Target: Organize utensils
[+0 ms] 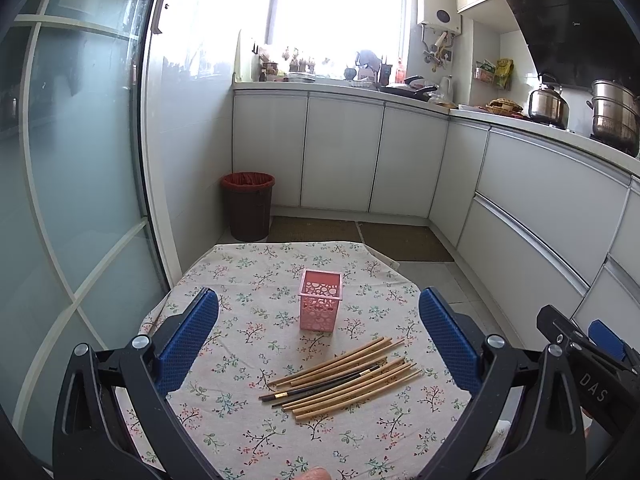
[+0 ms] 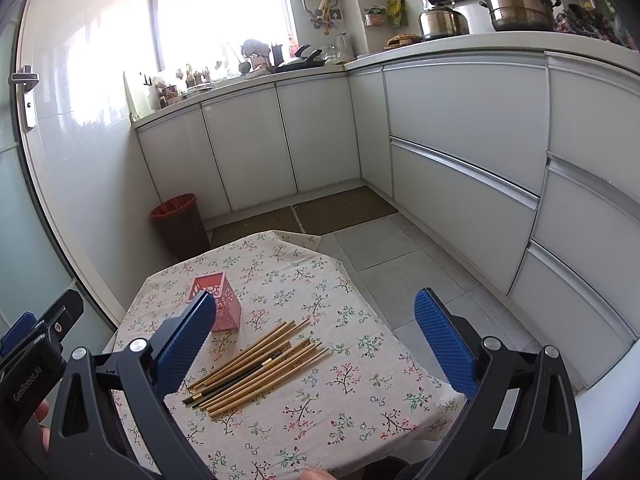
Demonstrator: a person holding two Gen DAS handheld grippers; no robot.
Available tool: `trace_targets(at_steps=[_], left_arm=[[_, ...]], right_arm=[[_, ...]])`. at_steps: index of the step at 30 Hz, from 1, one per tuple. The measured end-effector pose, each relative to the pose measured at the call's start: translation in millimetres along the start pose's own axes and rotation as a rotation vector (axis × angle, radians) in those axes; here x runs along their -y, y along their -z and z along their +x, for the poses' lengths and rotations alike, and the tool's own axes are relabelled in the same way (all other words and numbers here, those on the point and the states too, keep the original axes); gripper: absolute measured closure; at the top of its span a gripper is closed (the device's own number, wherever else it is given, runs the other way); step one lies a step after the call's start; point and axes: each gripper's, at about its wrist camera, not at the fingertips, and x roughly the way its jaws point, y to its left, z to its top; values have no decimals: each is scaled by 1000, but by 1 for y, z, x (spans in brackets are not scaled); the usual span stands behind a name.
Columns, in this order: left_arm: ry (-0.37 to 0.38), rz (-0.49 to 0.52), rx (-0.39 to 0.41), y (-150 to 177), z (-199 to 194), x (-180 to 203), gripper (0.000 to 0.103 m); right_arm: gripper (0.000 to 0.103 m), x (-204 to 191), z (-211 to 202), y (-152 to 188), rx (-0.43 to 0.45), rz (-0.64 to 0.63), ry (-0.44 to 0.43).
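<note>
A pink perforated holder (image 1: pixel 320 299) stands upright and empty on the floral-cloth table (image 1: pixel 248 432). Several bamboo chopsticks (image 1: pixel 344 378) and a dark pair with them lie in a loose pile in front of it. My left gripper (image 1: pixel 319 300) is open and empty, held above the near side of the table. In the right wrist view the holder (image 2: pixel 224 308) sits behind my left blue finger (image 2: pixel 184 346), and the chopsticks (image 2: pixel 256 364) lie near it. My right gripper (image 2: pixel 316 304) is open and empty, above the table's right part.
A brown bin with a red liner (image 1: pixel 248 206) stands on the floor beyond the table, by a glass door (image 1: pixel 80 160). White cabinets (image 1: pixel 540 208) run along the back and right. The right gripper's body (image 1: pixel 592 364) shows at the left view's right edge.
</note>
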Motion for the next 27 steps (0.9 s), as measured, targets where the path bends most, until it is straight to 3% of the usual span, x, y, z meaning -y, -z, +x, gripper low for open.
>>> trace_targets(at_steps=[27], left_arm=[[2, -4, -18, 0, 2, -1, 7]], right_arm=[[6, -1, 2, 1, -19, -6, -4]])
